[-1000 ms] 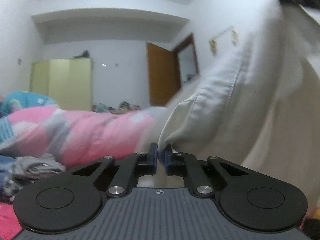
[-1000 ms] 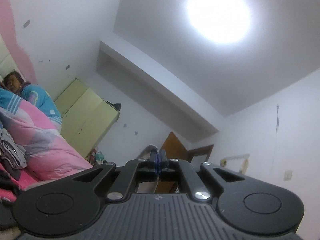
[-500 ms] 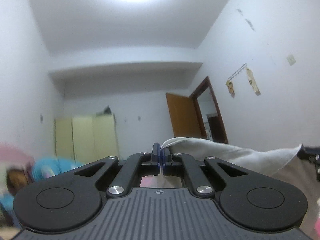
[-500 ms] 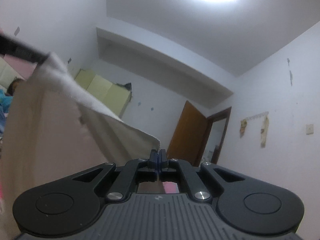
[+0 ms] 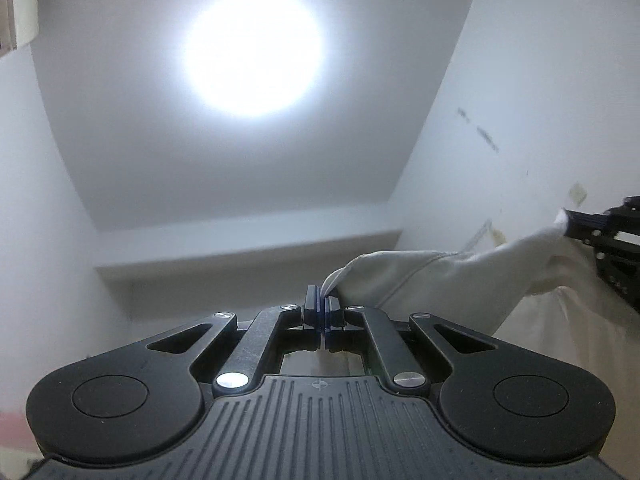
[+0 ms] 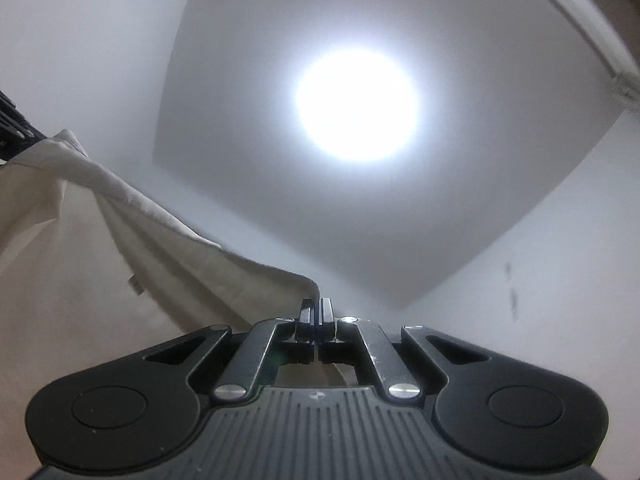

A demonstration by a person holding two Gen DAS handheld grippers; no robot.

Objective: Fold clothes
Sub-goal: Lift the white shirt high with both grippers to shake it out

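Cream garment (image 5: 440, 280) between both tools

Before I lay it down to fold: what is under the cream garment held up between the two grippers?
Under the cream garment nothing shows: it hangs below both views, stretched between the shut left gripper and right gripper. Both cameras tilt up at the ceiling lamp, so the surface below is hidden.

the garment (image 5: 436, 280) spans between the two grippers. left gripper (image 5: 322, 308) holds one corner, right gripper (image 6: 316, 312) the other. the edge between them sags; the rest hangs below. ceiling light (image 5: 252, 54) lies overhead, above and behind the garment.
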